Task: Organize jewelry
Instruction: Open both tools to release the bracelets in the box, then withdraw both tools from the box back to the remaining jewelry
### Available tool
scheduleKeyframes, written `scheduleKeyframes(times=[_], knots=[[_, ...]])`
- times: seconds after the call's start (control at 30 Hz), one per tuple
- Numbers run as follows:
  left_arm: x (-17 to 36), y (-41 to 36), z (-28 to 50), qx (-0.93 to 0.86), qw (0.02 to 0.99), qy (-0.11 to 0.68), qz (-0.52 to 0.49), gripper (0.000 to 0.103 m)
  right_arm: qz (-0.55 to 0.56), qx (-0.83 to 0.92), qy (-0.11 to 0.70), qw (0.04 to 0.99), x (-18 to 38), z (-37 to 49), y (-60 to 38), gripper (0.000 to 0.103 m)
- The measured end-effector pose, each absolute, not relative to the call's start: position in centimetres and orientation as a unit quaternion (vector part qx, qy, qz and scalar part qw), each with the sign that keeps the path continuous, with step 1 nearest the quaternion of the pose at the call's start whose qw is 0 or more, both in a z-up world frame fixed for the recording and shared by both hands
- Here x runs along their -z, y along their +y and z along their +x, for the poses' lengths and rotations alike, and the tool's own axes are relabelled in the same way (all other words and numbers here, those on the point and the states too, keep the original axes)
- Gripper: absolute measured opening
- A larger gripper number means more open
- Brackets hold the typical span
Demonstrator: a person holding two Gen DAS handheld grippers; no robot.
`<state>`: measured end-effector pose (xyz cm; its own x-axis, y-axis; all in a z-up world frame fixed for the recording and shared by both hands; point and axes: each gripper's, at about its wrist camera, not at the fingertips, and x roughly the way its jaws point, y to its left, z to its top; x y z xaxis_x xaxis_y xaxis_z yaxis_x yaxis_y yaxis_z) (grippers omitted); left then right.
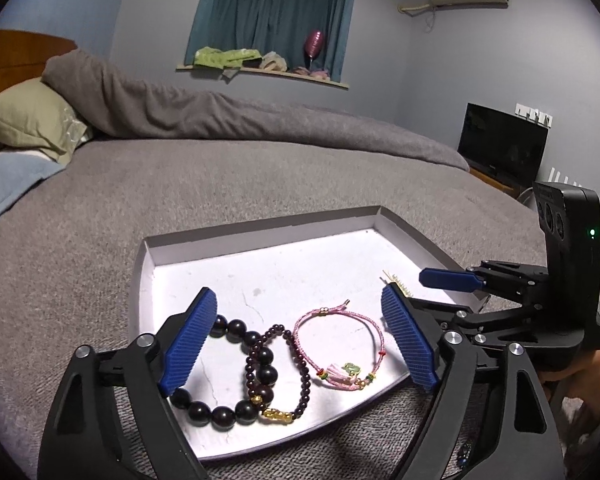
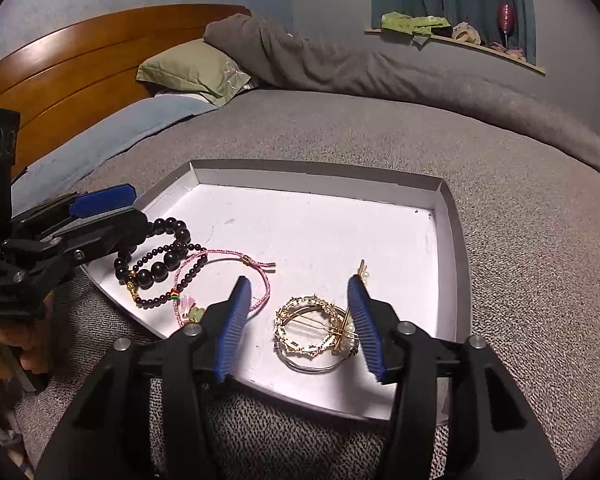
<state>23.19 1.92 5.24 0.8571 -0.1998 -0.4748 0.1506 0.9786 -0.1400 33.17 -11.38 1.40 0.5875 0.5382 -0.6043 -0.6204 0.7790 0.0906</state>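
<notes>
A shallow white tray (image 1: 260, 232) lies on the grey bed. In its near left part lie a large dark bead bracelet (image 1: 236, 372), a thin garnet bead bracelet (image 1: 300, 364) with a gold charm, and a pink cord bracelet (image 1: 340, 344). My left gripper (image 1: 300, 300) stands open over them, its pads touching none that I can see. In the right wrist view my right gripper (image 2: 298, 284) is open around a pile of gold rings (image 2: 316, 328) on a silver bangle. A gold pearl pin (image 2: 362, 272) lies by the right fingertip. The left gripper (image 2: 139, 208) hangs over the beads (image 2: 168, 248).
The tray's rim (image 2: 316, 170) stands low on all sides. A rolled grey duvet (image 1: 220, 112) runs along the far side of the bed, with a green pillow (image 2: 192, 68) and wooden headboard (image 2: 80, 64) at its head. A dark screen (image 1: 500, 144) stands at the right wall.
</notes>
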Motion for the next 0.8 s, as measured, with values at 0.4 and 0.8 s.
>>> scheduleKeyframes(times=[0.4, 0.8], knots=[[-5.5, 2.1, 21.4, 0.088, 0.965, 0.243, -0.041, 0.094, -0.048, -0.327, 0.297, 0.896, -2.0, 31.6, -12.8, 0.059], [-5.9, 2.9, 18.0, 0.086, 0.968, 0.230, -0.057, 0.096, -0.033, -0.325, 0.283, 0.902, -2.8, 28.9, -14.6, 0.064]])
